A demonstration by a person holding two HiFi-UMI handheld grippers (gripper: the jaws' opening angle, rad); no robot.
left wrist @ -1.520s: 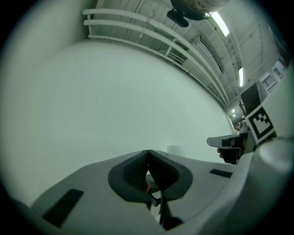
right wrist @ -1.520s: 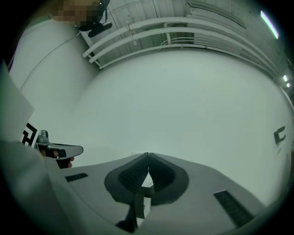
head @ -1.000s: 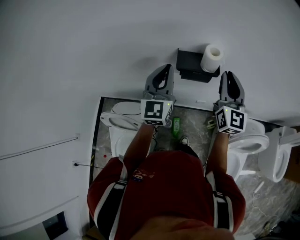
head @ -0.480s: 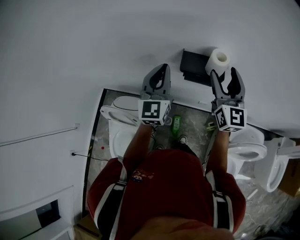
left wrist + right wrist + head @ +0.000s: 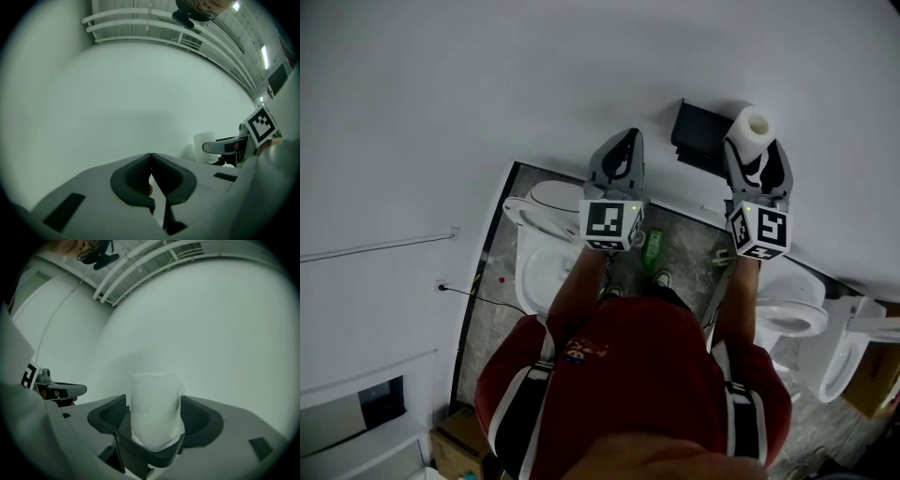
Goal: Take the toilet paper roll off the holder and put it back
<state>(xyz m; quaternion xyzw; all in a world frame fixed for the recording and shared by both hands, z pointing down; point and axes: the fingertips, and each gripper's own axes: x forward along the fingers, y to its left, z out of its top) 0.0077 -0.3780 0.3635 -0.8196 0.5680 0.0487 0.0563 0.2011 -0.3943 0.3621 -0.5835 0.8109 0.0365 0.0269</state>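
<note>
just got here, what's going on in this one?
A person holds a claw in each hand at a white wall. The right claw has its jaws apart on either side of the roll, which sits on the black holder; a firm grip isn't clear. The left claw is shut and empty, off to the side.

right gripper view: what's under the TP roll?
A black holder sits directly under the toilet paper roll, its front lip wrapping the roll's lower end. Whatever peg or bar carries the roll is covered by the paper, so how it is seated cannot be seen.
</note>
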